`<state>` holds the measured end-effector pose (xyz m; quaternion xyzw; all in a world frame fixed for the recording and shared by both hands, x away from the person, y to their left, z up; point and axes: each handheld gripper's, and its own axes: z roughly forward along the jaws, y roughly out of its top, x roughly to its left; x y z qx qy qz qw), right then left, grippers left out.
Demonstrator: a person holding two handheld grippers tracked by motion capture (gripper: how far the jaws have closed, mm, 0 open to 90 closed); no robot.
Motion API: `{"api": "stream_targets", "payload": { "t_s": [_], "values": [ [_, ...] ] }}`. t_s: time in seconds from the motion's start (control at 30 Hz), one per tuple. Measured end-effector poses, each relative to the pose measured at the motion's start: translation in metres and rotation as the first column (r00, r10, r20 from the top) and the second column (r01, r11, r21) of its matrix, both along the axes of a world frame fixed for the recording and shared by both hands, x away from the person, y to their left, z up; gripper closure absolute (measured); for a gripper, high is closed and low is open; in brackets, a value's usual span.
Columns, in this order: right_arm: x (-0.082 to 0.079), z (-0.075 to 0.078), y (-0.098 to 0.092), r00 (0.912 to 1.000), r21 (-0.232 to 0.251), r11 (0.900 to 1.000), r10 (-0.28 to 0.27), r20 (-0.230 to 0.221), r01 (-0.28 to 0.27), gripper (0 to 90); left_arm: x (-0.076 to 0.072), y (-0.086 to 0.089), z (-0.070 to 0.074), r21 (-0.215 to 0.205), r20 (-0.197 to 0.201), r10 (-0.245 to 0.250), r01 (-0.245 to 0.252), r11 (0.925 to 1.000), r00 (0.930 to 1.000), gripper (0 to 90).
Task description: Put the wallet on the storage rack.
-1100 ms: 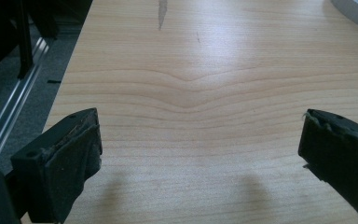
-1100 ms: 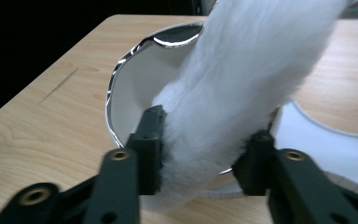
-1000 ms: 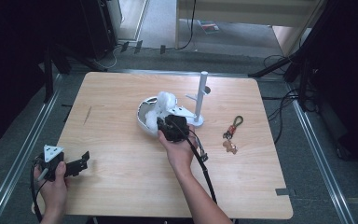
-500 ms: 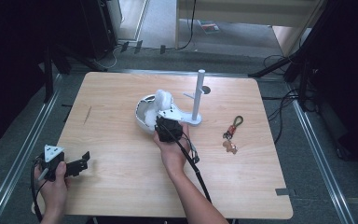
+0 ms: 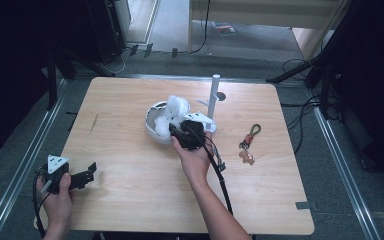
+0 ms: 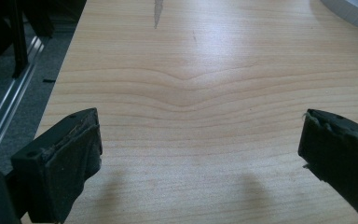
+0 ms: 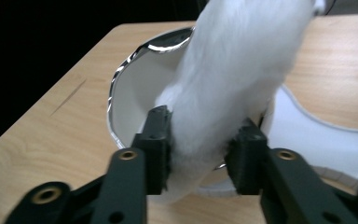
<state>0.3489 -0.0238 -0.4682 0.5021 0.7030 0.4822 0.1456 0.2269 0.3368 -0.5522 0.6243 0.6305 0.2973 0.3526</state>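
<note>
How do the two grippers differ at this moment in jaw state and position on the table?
The right gripper has its jaws pressed on a white fluffy earmuff over the white bowl; the left gripper stands wide open with nothing between its jaws. The right gripper works mid-table; the left gripper hovers near the front left corner. Both are black, hand-held, two-jawed.

A wooden table (image 5: 130, 200) stands on grey carpet (image 5: 345, 165), dark surroundings, cables (image 5: 300, 107) trailing.

Even overhead light falls on the pale table (image 5: 130, 200) amid dark surroundings, glare sheens the wood in the left gripper view, and the white fluffy thing (image 7: 233, 84) blurs close up.
</note>
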Motion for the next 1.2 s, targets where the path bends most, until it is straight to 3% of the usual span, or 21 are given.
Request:
{"api": "stream_targets", "payload": {
  "t_s": [0.1, 0.23, 0.33, 0.53, 0.8, 0.97, 1.13, 1.2],
  "values": [
    [-0.001, 0.0, 0.001, 0.9998, 0.018, 1.0, 0.011, -0.017, -0.011, 77.3, 0.0, 0.0, 0.0, 0.001, 0.002, 0.0, 0.0, 1.0, 1.0, 0.3],
    [0.0, 0.002, -0.002, 0.9994, 0.078, 0.996, -0.03, -0.019, 0.031, 80.3, 0.0, 0.0, 0.0, -0.001, 0.003, -0.001, 0.001, 1.0, 1.0, 0.3],
    [-0.008, 0.007, -0.001, 0.9953, 0.087, 0.993, -0.086, 0.043, 0.082, 80.7, 0.0, 0.0, 0.0, -0.007, 0.003, 0.0, 0.0, 1.0, 1.0, 0.2],
    [-0.021, 0.021, -0.001, 0.9731, 0.121, 0.979, -0.18, 0.145, 0.163, 80.6, 0.0, 0.0, 0.0, -0.007, 0.003, -0.002, 0.002, 1.0, 1.0, 0.3],
    [-0.017, 0.008, 0.012, 0.9479, 0.098, 0.962, -0.27, 0.169, 0.256, 80.4, 0.0, 0.0, 0.0, -0.008, 0.008, 0.002, -0.001, 1.0, 1.0, 0.3],
    [-0.017, 0.0, 0.024, 0.9456, 0.06, 0.965, -0.262, 0.192, 0.256, 78.7, 0.0, 0.0, 0.0, -0.012, 0.005, 0.001, -0.001, 0.9999, 1.0, 0.3],
    [-0.017, -0.009, 0.029, 0.9552, 0.041, 0.974, -0.228, 0.189, 0.224, 76.9, 0.0, 0.0, 0.0, -0.008, 0.003, -0.002, 0.002, 1.0, 1.0, 0.3],
    [-0.017, -0.012, 0.031, 0.963, 0.039, 0.978, -0.208, 0.172, 0.204, 75.7, 0.0, 0.0, 0.0, -0.008, 0.004, -0.002, 0.002, 1.0, 1.0, 0.3]
  ]
}}
